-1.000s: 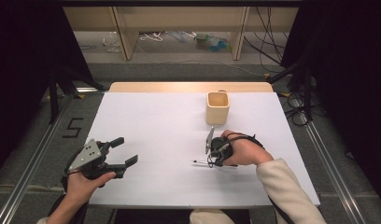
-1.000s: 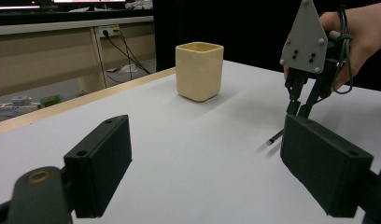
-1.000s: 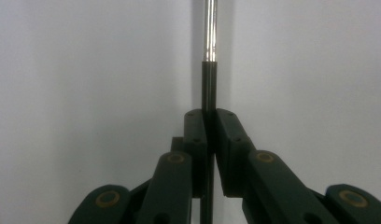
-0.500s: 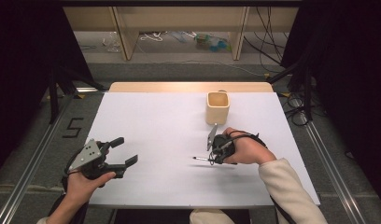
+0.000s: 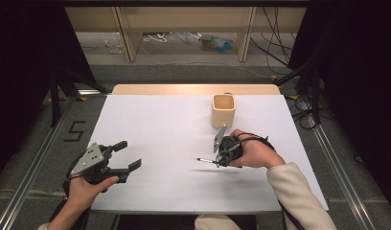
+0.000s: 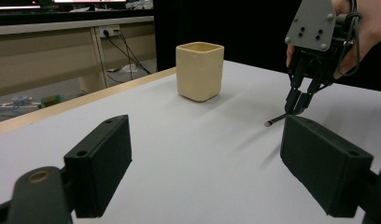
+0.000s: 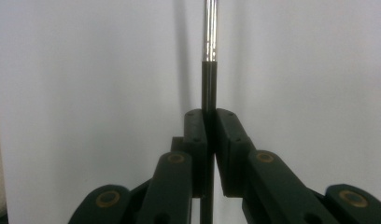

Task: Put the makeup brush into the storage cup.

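On the white table [image 5: 150, 120], we see a cream cup [image 5: 224, 110] near the far edge. Nearer us than the cup, our right gripper [image 5: 221, 161] pinches a thin pen [image 5: 205, 160] between closed jaws, just above the surface. Well left of the cup, our left gripper [image 5: 126, 155] gapes wide, holding nothing.

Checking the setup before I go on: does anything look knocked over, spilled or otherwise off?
Nothing stands out. The cup stands upright on the white table. The right gripper is shut on the pen, which lies level just above the table. The left gripper is open and holds nothing.
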Demonstrator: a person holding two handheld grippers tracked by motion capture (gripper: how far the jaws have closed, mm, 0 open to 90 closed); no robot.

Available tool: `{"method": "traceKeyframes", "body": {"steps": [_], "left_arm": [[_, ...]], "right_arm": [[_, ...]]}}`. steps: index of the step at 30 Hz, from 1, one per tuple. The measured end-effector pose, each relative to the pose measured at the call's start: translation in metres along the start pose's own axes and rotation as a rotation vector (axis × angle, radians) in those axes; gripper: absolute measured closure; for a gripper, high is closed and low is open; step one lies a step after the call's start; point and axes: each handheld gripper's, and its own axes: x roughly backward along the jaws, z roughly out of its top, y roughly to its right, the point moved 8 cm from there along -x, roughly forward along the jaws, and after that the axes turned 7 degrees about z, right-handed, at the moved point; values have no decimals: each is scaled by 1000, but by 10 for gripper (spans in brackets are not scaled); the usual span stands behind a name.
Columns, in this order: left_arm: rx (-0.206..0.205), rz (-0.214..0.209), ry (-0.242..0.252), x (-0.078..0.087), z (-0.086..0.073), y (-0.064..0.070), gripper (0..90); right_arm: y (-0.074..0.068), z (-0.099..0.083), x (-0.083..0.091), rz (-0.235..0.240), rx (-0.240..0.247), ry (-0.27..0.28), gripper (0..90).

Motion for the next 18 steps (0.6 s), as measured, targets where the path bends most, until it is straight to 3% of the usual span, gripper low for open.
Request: {"method": "traceKeyframes", "body": {"steps": [18], "left_arm": [[0, 1, 1, 0, 0, 0, 162]], "right_arm": [[0, 3, 7, 6, -26, 78, 842]]}}
